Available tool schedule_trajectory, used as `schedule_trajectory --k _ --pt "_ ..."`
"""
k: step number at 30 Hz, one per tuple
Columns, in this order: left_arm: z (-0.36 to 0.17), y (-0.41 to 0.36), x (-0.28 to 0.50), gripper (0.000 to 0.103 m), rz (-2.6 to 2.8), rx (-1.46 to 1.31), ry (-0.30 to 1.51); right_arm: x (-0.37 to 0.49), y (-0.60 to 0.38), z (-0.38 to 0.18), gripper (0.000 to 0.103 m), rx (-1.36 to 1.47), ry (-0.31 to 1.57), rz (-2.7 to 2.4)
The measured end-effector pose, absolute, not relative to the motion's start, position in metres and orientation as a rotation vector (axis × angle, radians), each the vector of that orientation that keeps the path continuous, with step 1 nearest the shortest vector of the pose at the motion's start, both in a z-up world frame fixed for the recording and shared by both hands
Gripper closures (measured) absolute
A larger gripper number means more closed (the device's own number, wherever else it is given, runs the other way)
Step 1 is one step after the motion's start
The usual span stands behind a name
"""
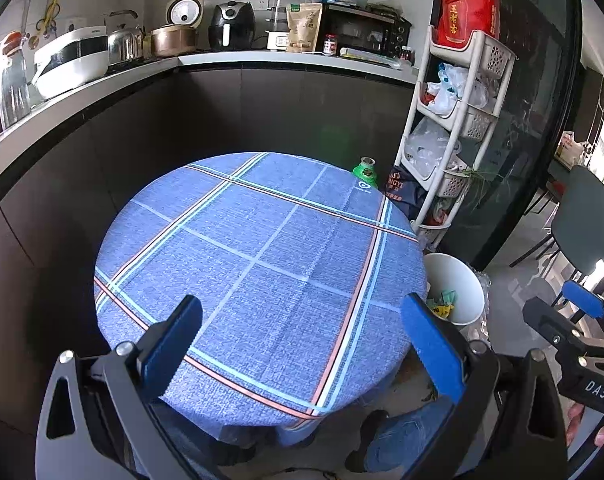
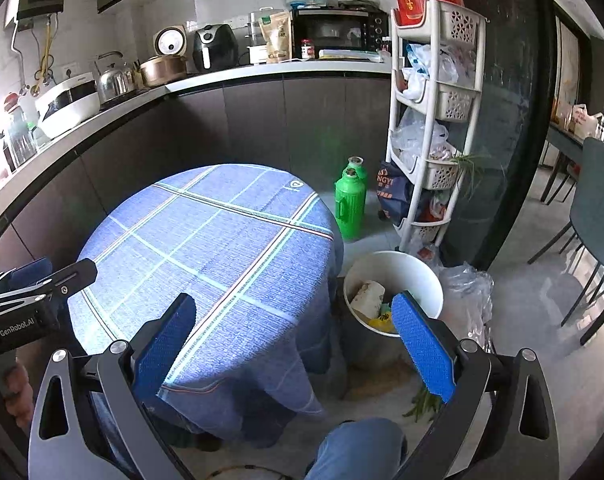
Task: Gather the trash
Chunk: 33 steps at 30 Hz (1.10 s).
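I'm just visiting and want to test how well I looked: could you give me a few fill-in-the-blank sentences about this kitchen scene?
1. The round table wears a checked cloth coloured ____.
2. The white bin stands on the ____ beside the table.
3. The thermos flask behind the table is ____.
4. The left gripper and right gripper both have jaws standing ____.

Missing words: blue; floor; green; open

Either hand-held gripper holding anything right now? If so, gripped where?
Nothing is held. The left hand-held gripper and right hand-held gripper are both open and empty above the round blue plaid tablecloth; trash already lies in the white plastic bin.
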<state>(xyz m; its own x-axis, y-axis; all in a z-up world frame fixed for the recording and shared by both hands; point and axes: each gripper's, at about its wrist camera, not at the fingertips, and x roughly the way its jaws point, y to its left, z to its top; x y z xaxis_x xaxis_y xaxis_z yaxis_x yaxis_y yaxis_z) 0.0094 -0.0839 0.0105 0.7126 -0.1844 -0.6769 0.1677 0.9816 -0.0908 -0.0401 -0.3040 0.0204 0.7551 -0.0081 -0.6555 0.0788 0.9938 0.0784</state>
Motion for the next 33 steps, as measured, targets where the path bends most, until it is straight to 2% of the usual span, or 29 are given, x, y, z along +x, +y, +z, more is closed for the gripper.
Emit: schedule_trajectory --k 33 --pt "0.0126 -0.0778 0.0051 0.004 -0.198 -0.022 0.747 -0.0425 -0.2965 0.0226 0.009 0.094 0.714 -0.047"
